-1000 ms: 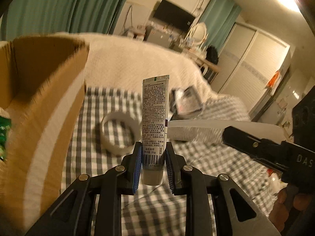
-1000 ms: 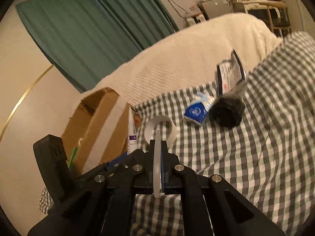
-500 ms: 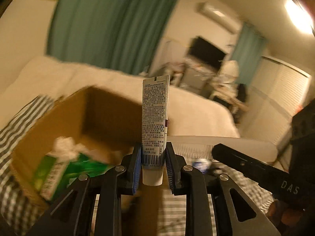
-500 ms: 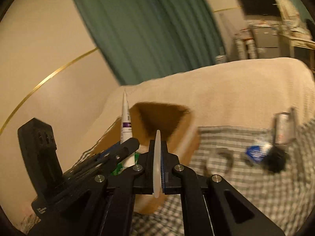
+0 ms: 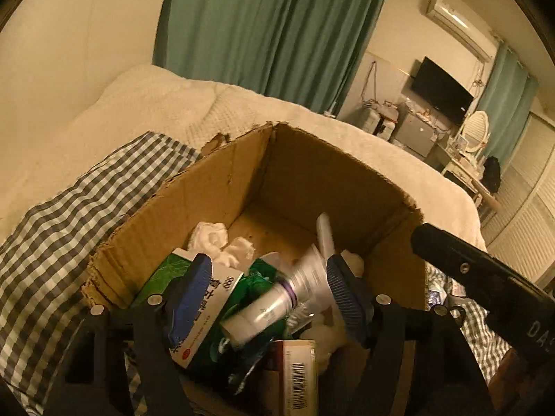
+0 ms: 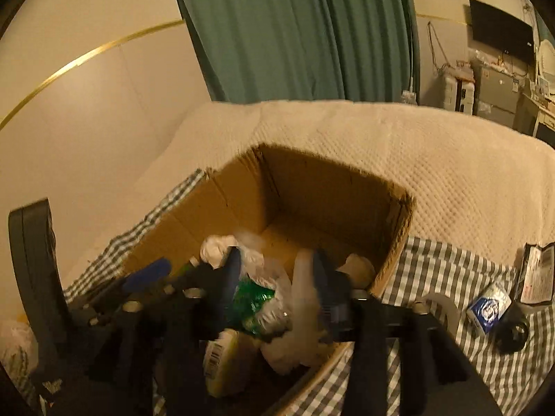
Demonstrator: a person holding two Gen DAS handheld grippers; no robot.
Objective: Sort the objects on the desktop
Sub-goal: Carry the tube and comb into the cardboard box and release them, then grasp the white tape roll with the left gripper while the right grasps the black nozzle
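Opening over the cardboard box (image 5: pixel 215 187) — left tool (image 5: pixel 269 287), pads clear of the blurred toothpaste tube (image 5: pixel 274 301) between them; right tool (image 6: pixel 277 277) likewise parting, pale blurred thing between, contact unclear — above litter inside.

Both wrist cameras look forward and downward from close above the open cardboard box (image 5: pixel 222 190), so its inside fills the lower half of each view. They share the box (image 6: pixel 242 187), the checked cloth (image 5: pixel 52 228) and the green curtain (image 5: pixel 270 24). The right view sits further right.
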